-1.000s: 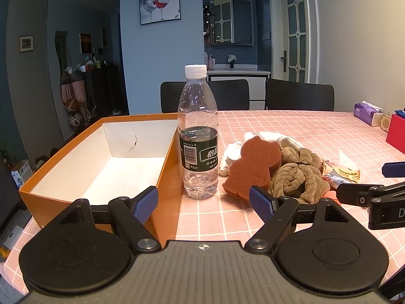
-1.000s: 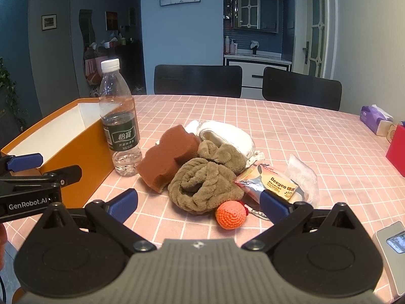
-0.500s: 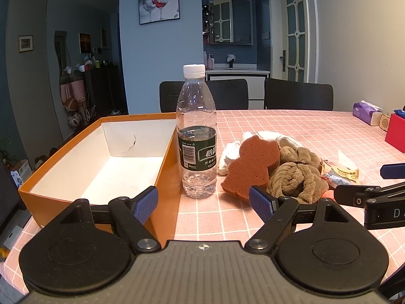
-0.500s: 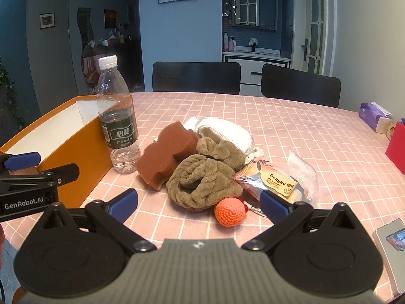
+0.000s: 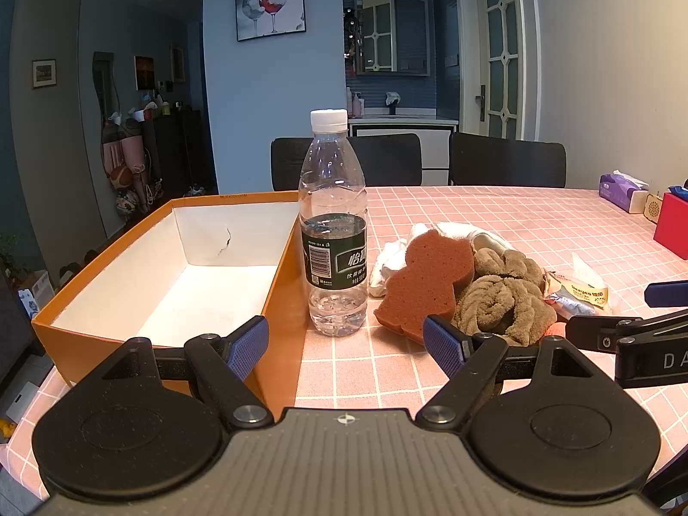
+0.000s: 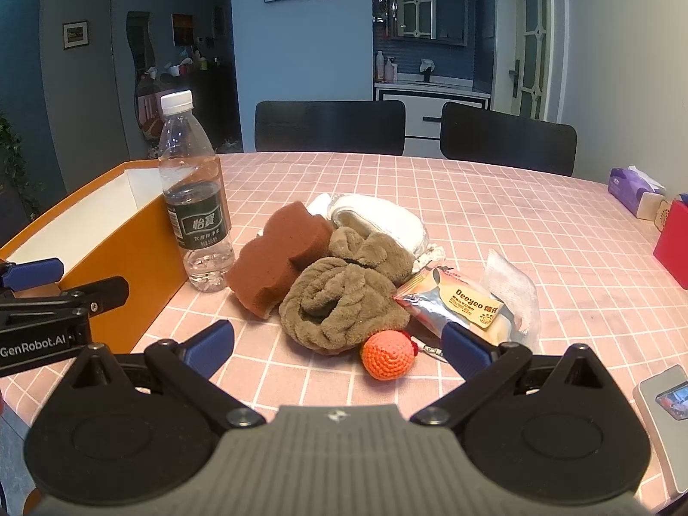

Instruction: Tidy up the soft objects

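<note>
Counter (image 6: 494, 215) with pink checked cloth carries everything we see. Left tool (image 5: 348, 344) is released, its blue pads spread wide with nothing between them, held low over the counter's near edge in front of the water bottle (image 5: 333, 232). Right tool (image 6: 337, 344) is likewise released, gripping nothing — the orange crochet ball (image 6: 388, 354) sits on the cloth just ahead, between its pads but not touching either.

Soft things lie in one pile mid-counter: a brown sponge (image 6: 279, 264) leaning on a rumpled olive-brown towel (image 6: 339, 305), with a white cloth bundle (image 6: 378, 221) behind them. The towel touches the sponge on its left side and the ball lies just beside its near edge. A foil snack packet (image 6: 456, 301) lies to the right of the towel, partly on a clear plastic wrapper (image 6: 514, 284).

Orange box (image 5: 107, 322) with white inside stands open at the left, nothing in it — the bottle stands upright just beside its right wall, between box and sponge.

Farther right we note a purple tissue pack (image 6: 632, 187) and a red box (image 6: 673, 245) at the counter's edge, well apart from the pile. Two black chairs (image 6: 331, 127) stand behind the counter.
</note>
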Motion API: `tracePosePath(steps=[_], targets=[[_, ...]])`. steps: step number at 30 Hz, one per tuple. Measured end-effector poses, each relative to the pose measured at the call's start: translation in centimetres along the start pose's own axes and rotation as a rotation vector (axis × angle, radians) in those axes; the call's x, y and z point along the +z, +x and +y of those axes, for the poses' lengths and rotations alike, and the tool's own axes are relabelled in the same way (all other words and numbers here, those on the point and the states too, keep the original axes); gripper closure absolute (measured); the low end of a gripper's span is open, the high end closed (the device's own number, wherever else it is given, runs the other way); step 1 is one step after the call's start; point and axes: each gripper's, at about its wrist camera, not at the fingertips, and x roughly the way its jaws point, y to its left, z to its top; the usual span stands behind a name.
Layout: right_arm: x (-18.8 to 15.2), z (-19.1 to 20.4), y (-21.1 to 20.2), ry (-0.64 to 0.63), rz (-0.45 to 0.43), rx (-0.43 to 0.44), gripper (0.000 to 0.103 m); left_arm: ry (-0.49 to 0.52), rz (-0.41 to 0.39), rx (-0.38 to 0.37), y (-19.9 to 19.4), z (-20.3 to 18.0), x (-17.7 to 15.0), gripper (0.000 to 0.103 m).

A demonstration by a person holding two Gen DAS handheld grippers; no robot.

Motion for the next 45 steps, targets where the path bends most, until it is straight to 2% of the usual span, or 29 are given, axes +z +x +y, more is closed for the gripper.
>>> tracePosePath(steps=[16,32,40,44,45], targets=[[-0.1,-0.1,0.1,0.003,0.007,0.000,0.003,0.011,-0.007,0.000,-0.2,-0.3,-0.1,0.008],[-0.4,-0.4,0.5,-0.002,0.014,-0.002,0.003,0.015,0.031,-0.009,0.3,-0.6,-0.2,0.008],[-0.5,-1.8,1.6,0.008,-0.050,0.027,0.003,0.023,0.048,-0.079,1.5,-1.1,-0.1,0.015],[-0.6,-2.6,2.9,-0.024,-0.032,0.004,0.003,0.035,0.040,-0.139,2.3,-1.8,-0.1,0.016],[-0.7,-2.8,3.3,-0.025,-0.021,0.006,0.003,0.044,0.039,-0.144,2.6,-2.1,0.0,0.020]])
